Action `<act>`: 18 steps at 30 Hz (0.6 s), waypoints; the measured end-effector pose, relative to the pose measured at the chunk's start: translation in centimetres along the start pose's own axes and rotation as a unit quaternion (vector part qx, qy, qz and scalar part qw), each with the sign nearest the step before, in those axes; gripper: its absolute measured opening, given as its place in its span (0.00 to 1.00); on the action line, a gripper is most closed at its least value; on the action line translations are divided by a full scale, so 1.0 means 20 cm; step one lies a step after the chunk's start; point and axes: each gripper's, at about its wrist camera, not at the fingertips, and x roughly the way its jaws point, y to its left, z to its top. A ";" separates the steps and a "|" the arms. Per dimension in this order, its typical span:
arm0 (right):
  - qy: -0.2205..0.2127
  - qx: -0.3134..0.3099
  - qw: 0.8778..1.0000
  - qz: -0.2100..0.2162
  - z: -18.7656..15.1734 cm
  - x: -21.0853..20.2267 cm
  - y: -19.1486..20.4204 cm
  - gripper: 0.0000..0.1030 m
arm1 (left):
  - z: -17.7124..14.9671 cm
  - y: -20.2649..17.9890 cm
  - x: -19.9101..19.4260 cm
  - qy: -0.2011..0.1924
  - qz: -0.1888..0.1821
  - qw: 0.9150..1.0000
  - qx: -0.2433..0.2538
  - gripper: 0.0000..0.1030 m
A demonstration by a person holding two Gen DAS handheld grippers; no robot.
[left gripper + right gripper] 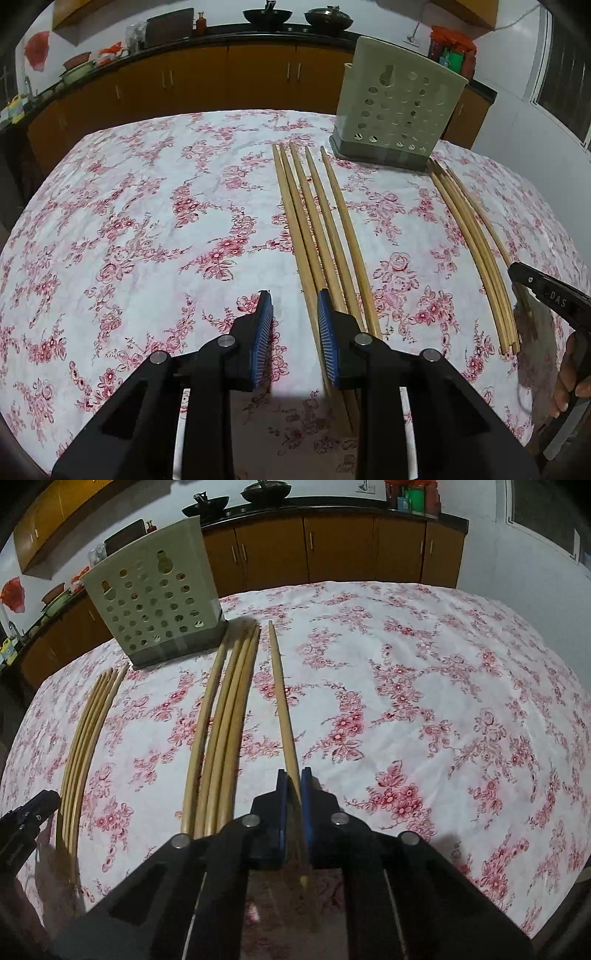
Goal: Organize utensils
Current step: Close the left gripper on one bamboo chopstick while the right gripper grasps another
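From the left wrist, the left gripper [293, 310] stands narrowed around the leftmost of five pale wooden chopsticks [325, 225], pads apparently not yet pressing; the perforated beige plastic utensil holder [397, 107] holds none visibly. From the right wrist, the right gripper [293, 788] pinches a single chopstick [281, 698] lying on the floral tablecloth [424, 709]; sorting looks barely begun.

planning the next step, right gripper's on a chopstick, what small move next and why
Probably lift the right gripper a little, raising the chopstick off the cloth. Its fingers are shut on that stick, which lies apart from the other sticks, and the holder stands upright beyond them, so a small lift should free it to carry there.
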 end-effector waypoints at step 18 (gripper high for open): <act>-0.016 -0.006 1.000 -0.021 0.10 0.08 -0.04 0.08 | 0.12 0.15 0.11 -0.002 0.043 0.999 0.001 0.08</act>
